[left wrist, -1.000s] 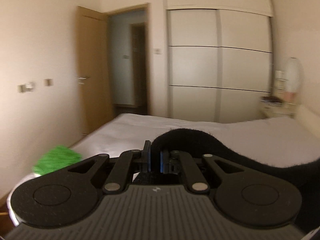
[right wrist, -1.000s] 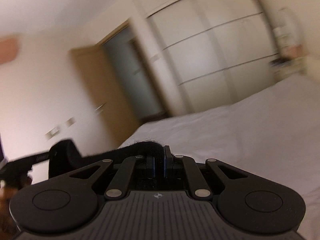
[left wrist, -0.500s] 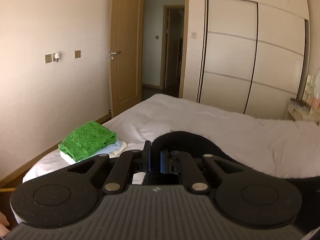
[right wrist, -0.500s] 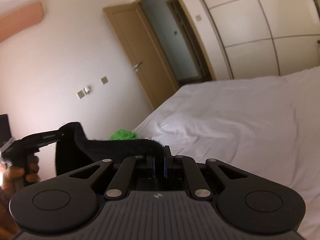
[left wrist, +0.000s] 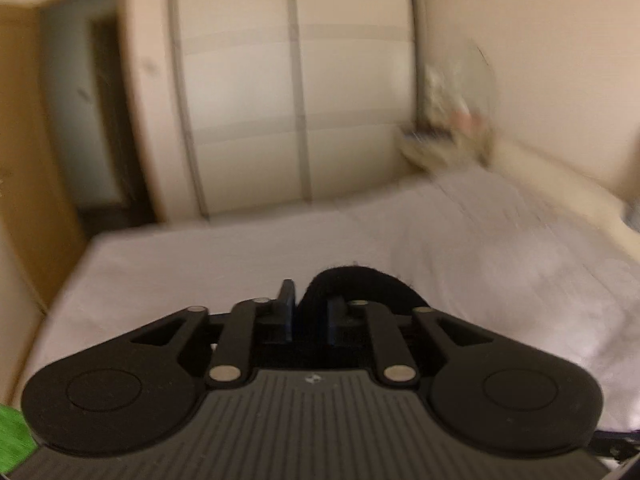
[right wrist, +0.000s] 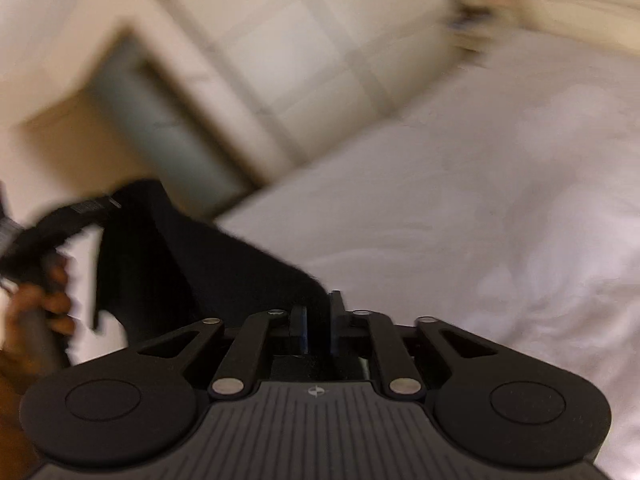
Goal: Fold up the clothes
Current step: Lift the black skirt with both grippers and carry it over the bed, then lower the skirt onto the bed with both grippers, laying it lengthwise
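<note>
Nearest to you, your left gripper (left wrist: 307, 312) has just been opening: its jaws stand a little apart, with the black garment (left wrist: 360, 286) looped between them and against the right-hand pad; whether it is truly let go I cannot tell. Your right gripper (right wrist: 318, 326) has just been opening too, its jaws slightly parted with the same dark cloth between them.

The relation that matters: in the right wrist view the garment runs as a long band from your right gripper leftward to your left hand (right wrist: 38, 308) on its handle, so its long axis lies across between your two tools, stretched over the near part of the white bed (right wrist: 460, 208). Both grippers tilt downward toward the sheet, the right one rolled so the room leans.

Judging from this, the cloth is being laid down, and you will need to regrasp an edge for the next fold.

Farther off, a green folded item (left wrist: 12, 436) shows at the left edge, and the wardrobe (left wrist: 296, 92) stands beyond the bed.
</note>
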`<move>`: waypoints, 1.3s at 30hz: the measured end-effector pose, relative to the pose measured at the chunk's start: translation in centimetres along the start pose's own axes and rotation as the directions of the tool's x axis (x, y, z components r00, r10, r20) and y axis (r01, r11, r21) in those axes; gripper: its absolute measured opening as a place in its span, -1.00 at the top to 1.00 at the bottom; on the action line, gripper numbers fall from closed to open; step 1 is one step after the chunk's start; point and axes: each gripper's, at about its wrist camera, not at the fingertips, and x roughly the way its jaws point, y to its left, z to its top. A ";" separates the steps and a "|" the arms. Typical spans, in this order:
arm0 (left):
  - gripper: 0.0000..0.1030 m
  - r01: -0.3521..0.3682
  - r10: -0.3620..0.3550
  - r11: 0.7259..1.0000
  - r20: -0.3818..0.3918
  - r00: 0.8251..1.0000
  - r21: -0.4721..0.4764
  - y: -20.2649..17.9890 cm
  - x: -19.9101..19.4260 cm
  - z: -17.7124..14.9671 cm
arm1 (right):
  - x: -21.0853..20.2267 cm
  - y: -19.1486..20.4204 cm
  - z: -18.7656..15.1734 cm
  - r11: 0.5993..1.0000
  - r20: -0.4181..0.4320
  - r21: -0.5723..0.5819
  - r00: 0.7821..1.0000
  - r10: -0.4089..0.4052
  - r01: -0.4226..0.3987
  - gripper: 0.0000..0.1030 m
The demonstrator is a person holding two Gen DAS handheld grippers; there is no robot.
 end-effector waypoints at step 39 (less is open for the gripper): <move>0.84 -0.136 -0.164 0.396 -0.216 0.963 -0.908 4.1 1.4 -36.2 | 11.1 -26.1 -20.6 0.849 -0.397 0.526 0.896 0.198 0.046 0.77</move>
